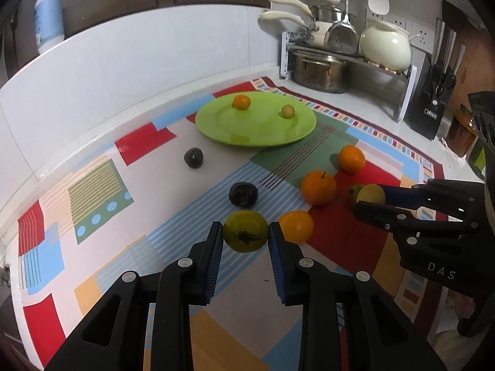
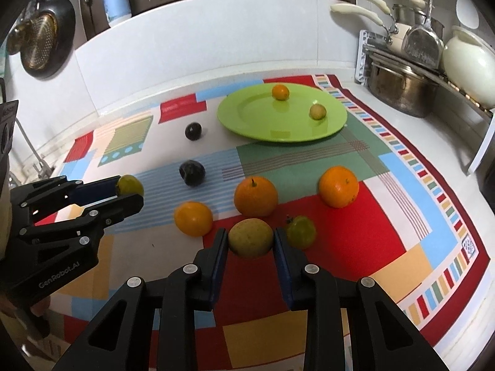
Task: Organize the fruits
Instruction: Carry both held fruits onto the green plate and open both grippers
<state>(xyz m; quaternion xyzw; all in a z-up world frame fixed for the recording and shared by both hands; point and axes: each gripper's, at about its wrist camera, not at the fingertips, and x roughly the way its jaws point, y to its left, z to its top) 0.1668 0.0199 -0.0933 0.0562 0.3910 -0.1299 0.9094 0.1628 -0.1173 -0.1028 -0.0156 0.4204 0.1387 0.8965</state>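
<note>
While the left gripper (image 1: 246, 232) fingers are gripping a green tomato (image 1: 245, 231) and the right gripper (image 2: 250, 238) fingers a yellow pear (image 2: 250, 237), oranges (image 2: 255, 195) are crowding beside them, short of the green plate (image 2: 247, 117).

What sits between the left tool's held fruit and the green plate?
A dark fruit sits between the green fruit in the left tool and the green plate; left wrist view.

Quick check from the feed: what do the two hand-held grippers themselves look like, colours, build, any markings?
Both match: matte black angular plastic frames with cut-out slots and round silver screw heads, and ribbed blue pads lining the inner finger faces. The left hand-held gripper shows white "GenRobot.AI" lettering on its side; the right hand-held gripper shows "DAS". No cables or sleeves are visible.
</note>
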